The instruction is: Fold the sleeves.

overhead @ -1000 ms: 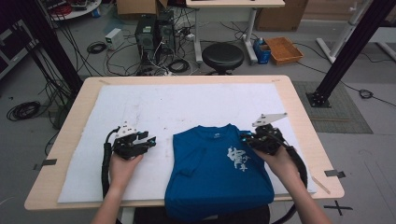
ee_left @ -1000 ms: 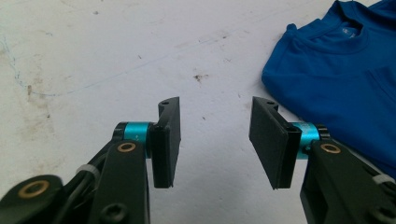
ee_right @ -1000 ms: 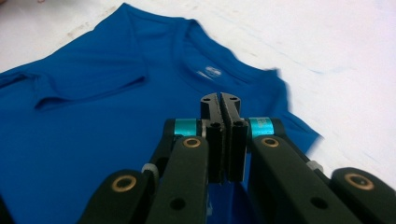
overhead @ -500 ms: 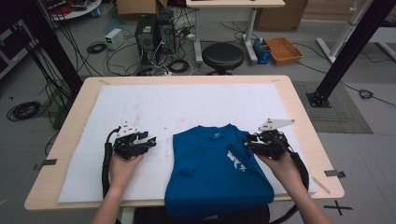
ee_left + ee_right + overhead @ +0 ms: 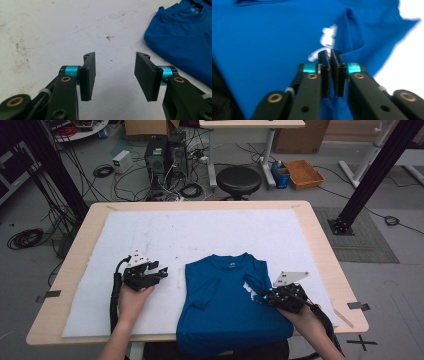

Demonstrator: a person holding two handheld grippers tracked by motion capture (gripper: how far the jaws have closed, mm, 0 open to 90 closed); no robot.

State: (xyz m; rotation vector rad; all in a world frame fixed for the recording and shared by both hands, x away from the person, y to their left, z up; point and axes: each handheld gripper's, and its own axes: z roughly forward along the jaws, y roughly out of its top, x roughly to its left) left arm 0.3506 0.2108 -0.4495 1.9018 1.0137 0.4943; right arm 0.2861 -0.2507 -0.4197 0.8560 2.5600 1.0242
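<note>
Blue T-shirt (image 5: 227, 307) lies on the white mat (image 5: 165, 240) covering the desk (image 5: 320, 245), partly folded: both sleeves turned in over the chest, collar at the far end, hem hanging over the near desk edge. White print (image 5: 248, 288) shows on the folded-in right side. Right tool (image 5: 263, 296) sits low over that right side of the shirt, tips aimed at the print; jaws together with barely a slit between them, having just flicked apart and shut again. In the right gripper view the closed pads (image 5: 332, 62) lie just in front of the print (image 5: 327, 37), blue cloth all round them; whether any fabric is pinched between them cannot be told, the picture being blurred. Left tool (image 5: 161, 271) rests over bare mat, just beside the shirt's left edge and clear of it, jaws standing apart with nothing between them. In the left gripper view the shirt (image 5: 185, 32) lies ahead and to the right of the open tool (image 5: 115, 73). Floor beyond the desk holds a round black stool (image 5: 238, 179).
</note>
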